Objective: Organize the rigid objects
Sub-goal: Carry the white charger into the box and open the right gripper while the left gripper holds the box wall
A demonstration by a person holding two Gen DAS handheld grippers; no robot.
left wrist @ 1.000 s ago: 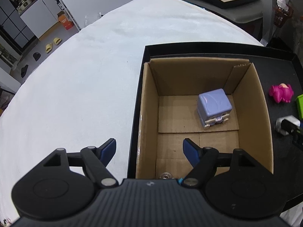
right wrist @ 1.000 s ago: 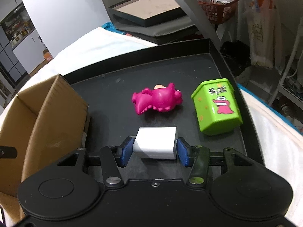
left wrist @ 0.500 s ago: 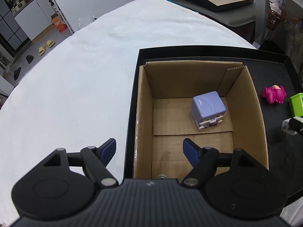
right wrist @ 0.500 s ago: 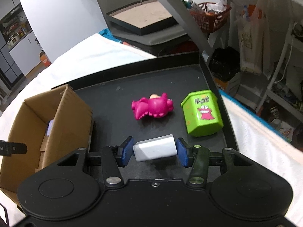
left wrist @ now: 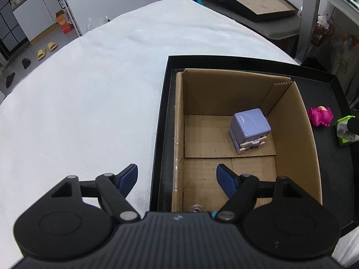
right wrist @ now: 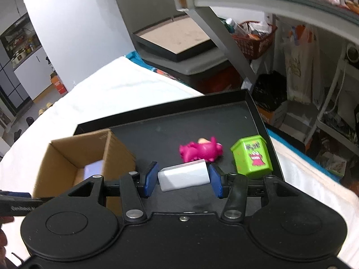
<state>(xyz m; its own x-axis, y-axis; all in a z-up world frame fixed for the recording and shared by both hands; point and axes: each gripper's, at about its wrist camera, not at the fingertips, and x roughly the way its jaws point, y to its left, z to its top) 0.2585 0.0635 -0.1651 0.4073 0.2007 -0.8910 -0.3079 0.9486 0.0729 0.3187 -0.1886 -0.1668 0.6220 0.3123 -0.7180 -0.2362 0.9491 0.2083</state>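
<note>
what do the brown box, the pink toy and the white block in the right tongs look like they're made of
Brown box: corrugated cardboard, matte; folded flaps and a fluted cut edge show.
Pink toy: probably moulded plastic or vinyl, smooth with a slight sheen.
White block, clamped in the right tongs: likely hard plastic, smooth, with crisp flat faces; what it is cannot be told.

Yellow slippers (left wrist: 46, 50) and an orange carton (left wrist: 64, 24) on the floor.

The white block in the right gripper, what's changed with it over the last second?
The right gripper has lifted the white rectangular block off the black tray, still clamped between its blue pads. The pink toy figure, green house-shaped box and the purple cube toy inside the cardboard box stayed put.
</note>
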